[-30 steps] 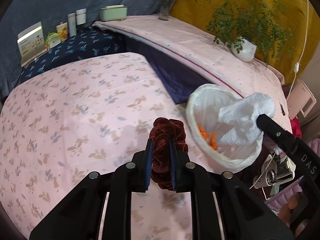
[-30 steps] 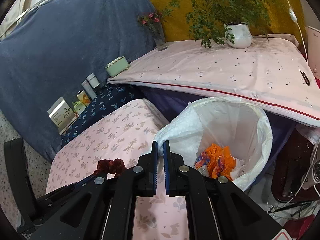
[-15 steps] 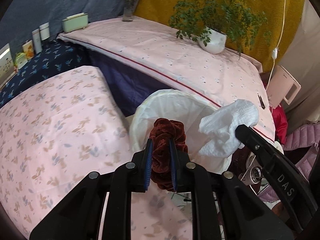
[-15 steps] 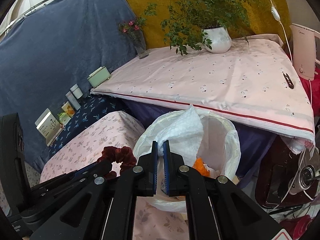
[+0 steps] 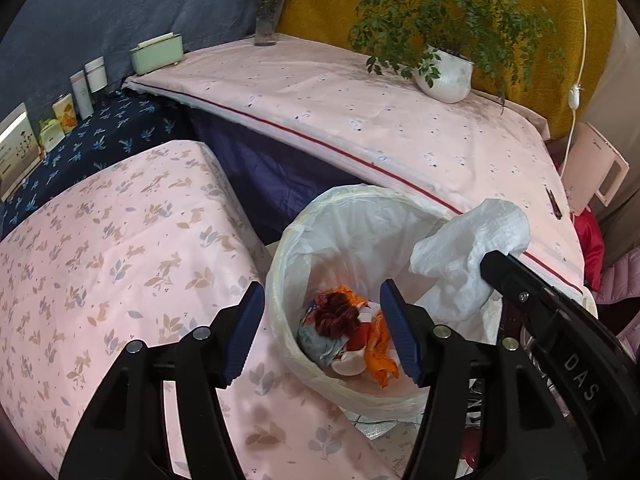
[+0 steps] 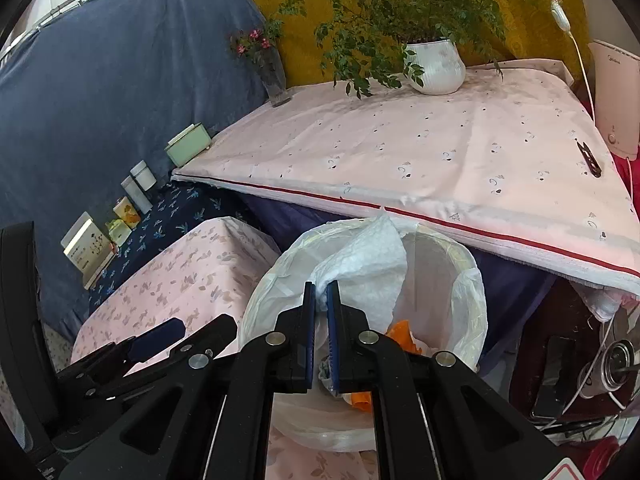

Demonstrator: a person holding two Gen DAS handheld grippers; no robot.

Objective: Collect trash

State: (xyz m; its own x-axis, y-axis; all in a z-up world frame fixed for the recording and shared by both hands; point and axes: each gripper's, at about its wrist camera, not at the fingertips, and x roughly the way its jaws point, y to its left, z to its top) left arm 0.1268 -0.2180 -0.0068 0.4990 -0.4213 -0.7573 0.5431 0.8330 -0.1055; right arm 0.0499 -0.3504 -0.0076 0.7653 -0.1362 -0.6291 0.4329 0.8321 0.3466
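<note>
Left gripper (image 5: 322, 322) sits over the white-lined round trash bin (image 5: 280, 280), fingers (image 5: 244, 332) apart and opening, nothing between the pads. The dark red velvet scrunchie (image 5: 336, 316) lies inside the bin on top of the trash there: orange plastic wrappers (image 5: 380, 344), a grey crumpled piece and something white. Right gripper (image 6: 320, 334) has its fingers (image 6: 308, 336) together, clamped on the white crumpled paper towel (image 6: 368, 256); the towel hangs above the bin's far-right rim in the left wrist view and over the bin mouth in the right wrist view, not in the bin yet. The bin stands in the gap between two surfaces: just beside the right edge of the bench covered in pink leaf-print cloth (image 5: 100, 260), and below the near edge of the higher bench with a pale pink cloth and red stripe (image 5: 360, 128). On that higher bench: a white ceramic pot with a green leafy plant (image 5: 444, 80) near the back edge, a glass vase with pink flowers (image 5: 266, 24) at the back-left corner, a pale green box (image 5: 156, 54) at the left end and a small dark clip (image 6: 588, 158) near the right edge. Small cartons and bottles (image 5: 76, 100) stand in a row on a dark blue floral cloth (image 5: 112, 136) along the blue backdrop, far left.
</note>
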